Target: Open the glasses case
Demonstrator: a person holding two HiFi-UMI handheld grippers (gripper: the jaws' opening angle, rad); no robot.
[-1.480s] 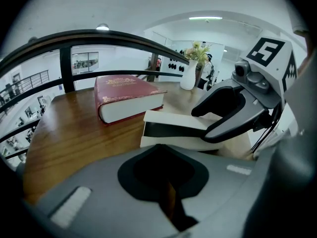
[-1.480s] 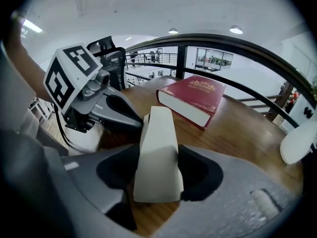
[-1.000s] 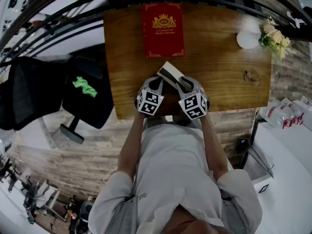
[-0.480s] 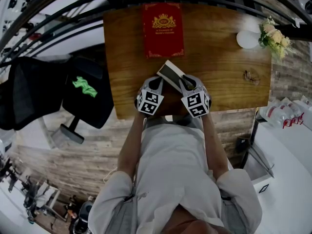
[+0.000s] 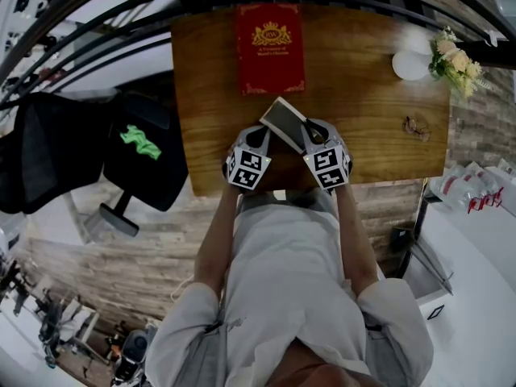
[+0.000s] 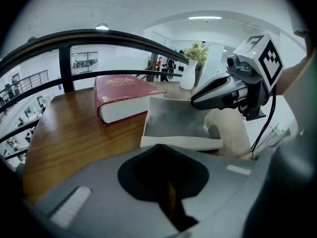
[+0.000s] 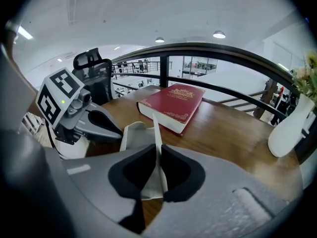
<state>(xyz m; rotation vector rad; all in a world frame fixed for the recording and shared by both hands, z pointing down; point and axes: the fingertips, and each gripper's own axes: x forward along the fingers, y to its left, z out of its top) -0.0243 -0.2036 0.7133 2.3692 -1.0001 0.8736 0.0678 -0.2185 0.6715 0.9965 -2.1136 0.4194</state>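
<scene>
The cream glasses case [image 5: 284, 123] lies near the front edge of the wooden table [image 5: 363, 143], its lid raised and showing a grey lining [image 6: 178, 118]. My right gripper [image 5: 310, 135] has just been closing and is shut on the thin lid [image 7: 155, 128], which stands edge-on between its jaws [image 7: 158, 155]. At the case's left end, my left gripper [image 5: 262, 137] looks shut, its tip [image 7: 119, 132] against the beige base [image 7: 133, 135]. Whether it pinches the base stays hidden. In the left gripper view the right gripper [image 6: 198, 100] reaches over the lid.
A red book [image 5: 270, 48] lies behind the case. Spectacles [image 5: 416, 126] rest on the table's right part, beside a white vase [image 5: 411, 64] with flowers. A black office chair [image 5: 145, 147] stands left of the table, and a dark railing runs behind it.
The lid has swung further up, showing more of its grey inner face. The right gripper has shifted slightly right and rolled a little. The left gripper has kept still.
</scene>
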